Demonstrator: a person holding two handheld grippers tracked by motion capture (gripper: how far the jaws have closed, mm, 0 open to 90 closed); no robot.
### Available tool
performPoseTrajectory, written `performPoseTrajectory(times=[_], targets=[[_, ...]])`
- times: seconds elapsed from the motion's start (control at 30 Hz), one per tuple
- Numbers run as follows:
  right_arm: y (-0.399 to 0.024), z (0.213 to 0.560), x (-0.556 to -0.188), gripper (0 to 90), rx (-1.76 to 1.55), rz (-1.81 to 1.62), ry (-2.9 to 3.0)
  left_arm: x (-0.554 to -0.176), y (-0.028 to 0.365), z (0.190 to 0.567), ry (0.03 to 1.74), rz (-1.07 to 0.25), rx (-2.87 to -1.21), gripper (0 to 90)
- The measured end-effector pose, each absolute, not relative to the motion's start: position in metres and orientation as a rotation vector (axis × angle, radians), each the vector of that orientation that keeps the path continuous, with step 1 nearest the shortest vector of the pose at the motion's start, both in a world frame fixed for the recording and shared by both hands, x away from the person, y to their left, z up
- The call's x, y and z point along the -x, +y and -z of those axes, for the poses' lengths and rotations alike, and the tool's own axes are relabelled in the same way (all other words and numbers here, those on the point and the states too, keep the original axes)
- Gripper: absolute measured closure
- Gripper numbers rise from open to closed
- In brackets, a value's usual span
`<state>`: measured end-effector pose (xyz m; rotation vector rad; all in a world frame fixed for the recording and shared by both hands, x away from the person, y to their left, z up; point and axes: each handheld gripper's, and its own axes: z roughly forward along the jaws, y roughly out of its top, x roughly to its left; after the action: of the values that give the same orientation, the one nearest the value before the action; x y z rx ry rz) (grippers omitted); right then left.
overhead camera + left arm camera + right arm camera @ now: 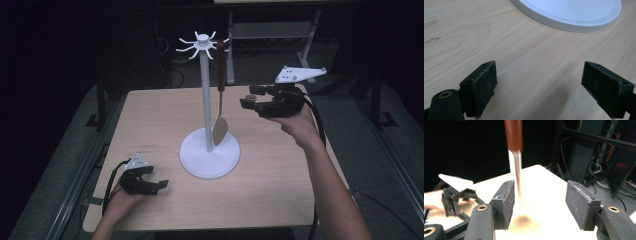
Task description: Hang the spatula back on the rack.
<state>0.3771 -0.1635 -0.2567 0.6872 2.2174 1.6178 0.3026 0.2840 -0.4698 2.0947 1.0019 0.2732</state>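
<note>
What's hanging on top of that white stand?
A spatula with a reddish-brown handle hangs from one hook of the white stand; its blade dangles above the round base. The other hooks look bare. The exact hook attachment is too small to see.

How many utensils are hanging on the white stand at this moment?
1. A spatula with a dark red handle hangs from a hook on the right side of the white stand, its blade just above the round base. The other hooks look empty.

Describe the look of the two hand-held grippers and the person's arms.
Both are black two-jaw tools: the left tool and the right tool. Each carries a pale grey three-cornered plate with small holes and trails a black cable. The flat rectangular jaw pads look worn and dusty at the edges, with brass-ringed holes behind them. The forearms are bare, no sleeves.
</note>
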Motion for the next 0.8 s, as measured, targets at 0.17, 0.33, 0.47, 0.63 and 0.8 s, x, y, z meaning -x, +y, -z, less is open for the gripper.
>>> performPoseTrajectory(times=[0.17,0.33,0.47,0.63,0.8], targets=[[-0.177,0.274,-0.377,39.0,-0.745,-1.580,2.227,-0.303,0.284,0.470,1.011,-0.270,-2.079,12.5],[-0.190,0.292,-0.376,38.0,-0.791,-1.535,2.238,-0.303,0.285,0.471,1.013,-0.270,-2.076,12.5],[-0.201,0.309,-0.374,36.8,-0.838,-1.506,2.252,-0.303,0.285,0.471,1.010,-0.272,-2.075,12.5],[-0.213,0.330,-0.372,35.3,-0.891,-1.464,2.268,-0.303,0.286,0.471,1.006,-0.272,-2.082,12.5],[-0.224,0.347,-0.367,32.2,-0.932,-1.429,2.272,-0.303,0.286,0.471,1.007,-0.273,-2.079,12.5]])
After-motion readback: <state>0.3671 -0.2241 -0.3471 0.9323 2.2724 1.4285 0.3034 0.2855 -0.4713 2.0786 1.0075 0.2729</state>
